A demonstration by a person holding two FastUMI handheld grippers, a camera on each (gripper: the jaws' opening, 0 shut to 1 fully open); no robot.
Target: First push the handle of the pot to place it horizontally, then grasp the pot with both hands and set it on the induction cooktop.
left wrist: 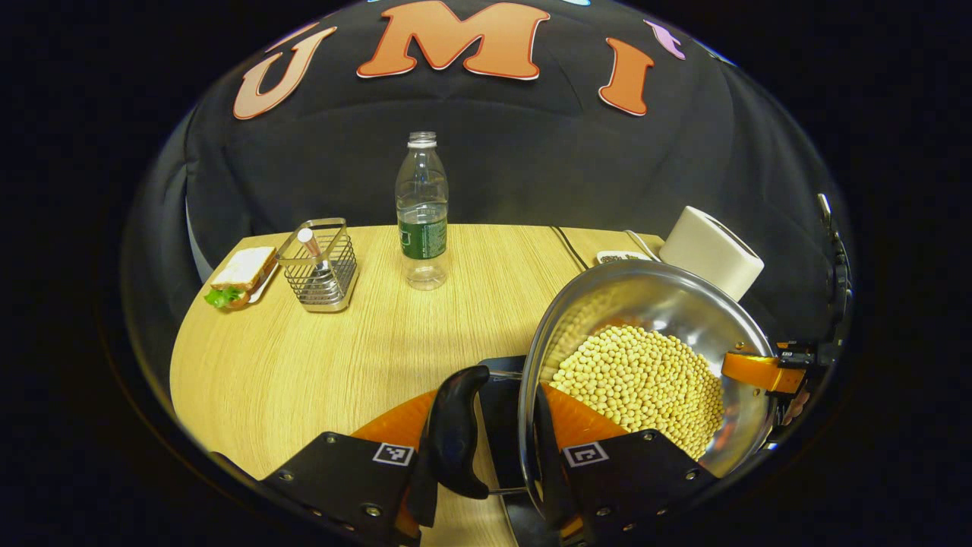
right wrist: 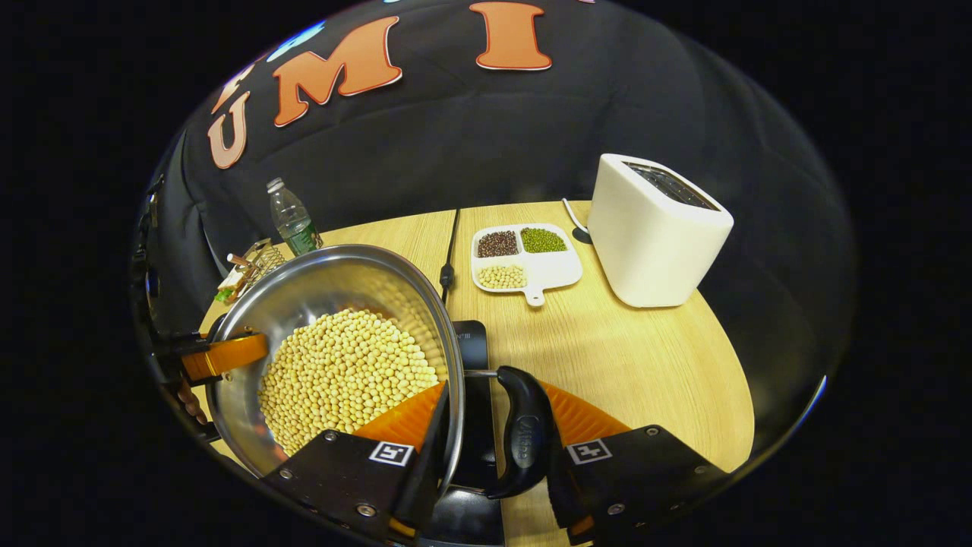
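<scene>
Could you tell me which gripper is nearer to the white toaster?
Right. The right gripper holds the pot's toaster-side handle; the left gripper holds the opposite handle.

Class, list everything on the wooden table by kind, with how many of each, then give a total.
Pot of beans: 1
Induction cooktop: 1
Toaster: 1
Divided dish: 1
Water bottle: 1
Wire basket: 1
Sandwich: 1
Total: 7

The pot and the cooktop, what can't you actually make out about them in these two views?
- Induction cooktop: mostly covered by the pot in both views; its controls are hidden.
- Pot's base: hidden by soybeans and its own wall, so whether it rests on the cooktop is unclear.
- Tray contents: too small to identify in the right gripper view.
</scene>
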